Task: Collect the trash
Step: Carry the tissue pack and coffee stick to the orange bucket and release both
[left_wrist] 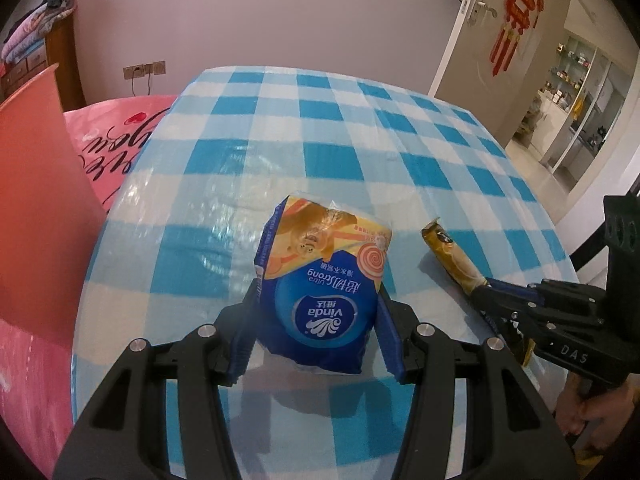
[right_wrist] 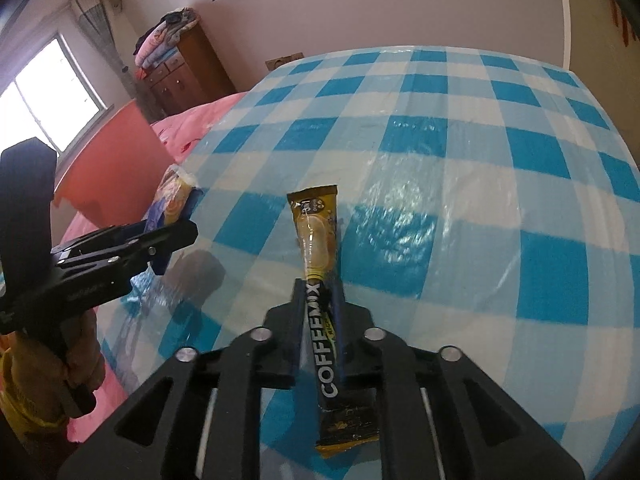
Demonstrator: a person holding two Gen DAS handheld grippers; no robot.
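A bedroom with pale walls is being shown, and a worktop (left_wrist: 420, 152) covered in a blue-and-white checked plastic cloth is filling both views, with a pink printed bed cover (left_wrist: 116, 140) lying just beside it on the left. Both pieces of trash in sight are already being held: a blue soft tissue pack with an orange cartoon end (left_wrist: 320, 276) is being clamped between the pads of the left tool (left_wrist: 316, 320), and a long yellow-and-black coffee-mix sachet (right_wrist: 322, 292) is being pinched lengthwise by the nearly closed right tool (right_wrist: 318, 304). Both items appear to be lifted just clear of the cloth, though contact at their lower ends cannot be ruled out. Picking up therefore seems to be done, and dropping into a container seems to be left. An orange-red plastic bin (left_wrist: 36, 184) is standing at the worktop's left edge and is probably the destination, though its opening is not being shown. Nothing else is lying on the cloth, so no obstacle is being met; only the two tools, working side by side, are at risk of crowding each other.
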